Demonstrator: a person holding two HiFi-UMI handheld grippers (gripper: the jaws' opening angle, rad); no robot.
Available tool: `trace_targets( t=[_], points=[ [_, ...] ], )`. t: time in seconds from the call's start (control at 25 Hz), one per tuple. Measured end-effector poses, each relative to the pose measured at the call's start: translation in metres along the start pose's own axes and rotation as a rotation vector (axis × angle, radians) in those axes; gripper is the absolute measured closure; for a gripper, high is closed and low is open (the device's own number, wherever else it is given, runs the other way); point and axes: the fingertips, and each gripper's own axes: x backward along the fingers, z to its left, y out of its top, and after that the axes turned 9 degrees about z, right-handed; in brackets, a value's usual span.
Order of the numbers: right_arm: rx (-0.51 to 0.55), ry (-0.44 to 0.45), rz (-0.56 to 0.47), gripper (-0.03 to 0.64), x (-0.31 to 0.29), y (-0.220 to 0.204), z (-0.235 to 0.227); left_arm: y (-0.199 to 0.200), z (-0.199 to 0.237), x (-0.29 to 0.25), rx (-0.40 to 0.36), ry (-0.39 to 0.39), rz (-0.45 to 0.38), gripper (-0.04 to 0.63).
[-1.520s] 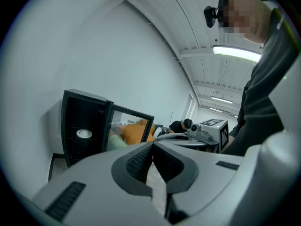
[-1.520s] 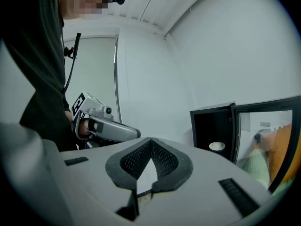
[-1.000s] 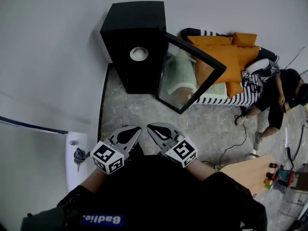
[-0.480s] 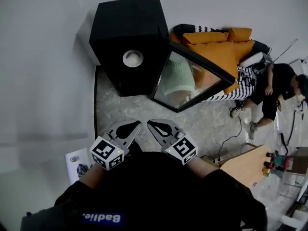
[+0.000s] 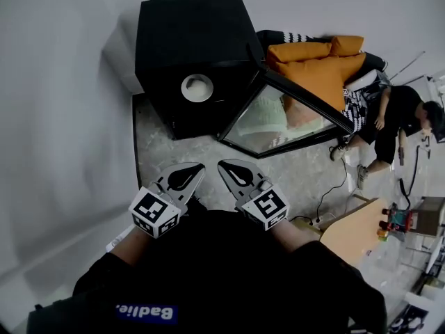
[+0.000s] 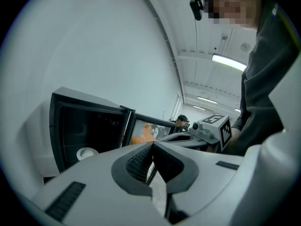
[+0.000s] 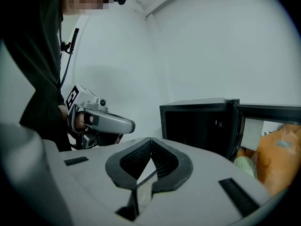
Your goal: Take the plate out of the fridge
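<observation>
Grey and clenched on nothing, the left tool (image 5: 198,167) and right tool (image 5: 223,164) hang side by side before the black fridge (image 5: 188,33). Inside the fridge lies the plate (image 5: 197,87), small, round and white. The fridge's door (image 5: 286,113) stands open.

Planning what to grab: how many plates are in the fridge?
1. A white plate sits low inside the open black fridge, in front of the door opening. The interior is dark, so others may be hidden.
</observation>
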Motion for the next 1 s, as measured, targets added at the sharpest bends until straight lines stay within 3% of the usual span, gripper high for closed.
trace_targets(
  t=[0.48,1.0],
  points=[
    [0.039,-0.024,-0.029,0.606,-0.035,0.03,-0.02,0.015,0.037,0.0,0.012,-0.003,0.005,0.588],
    [0.103,0.101,-0.003,0.606,-0.044,0.032,-0.068,0.042,0.05,-0.038,0.084,0.109,-0.01,0.588]
  ],
)
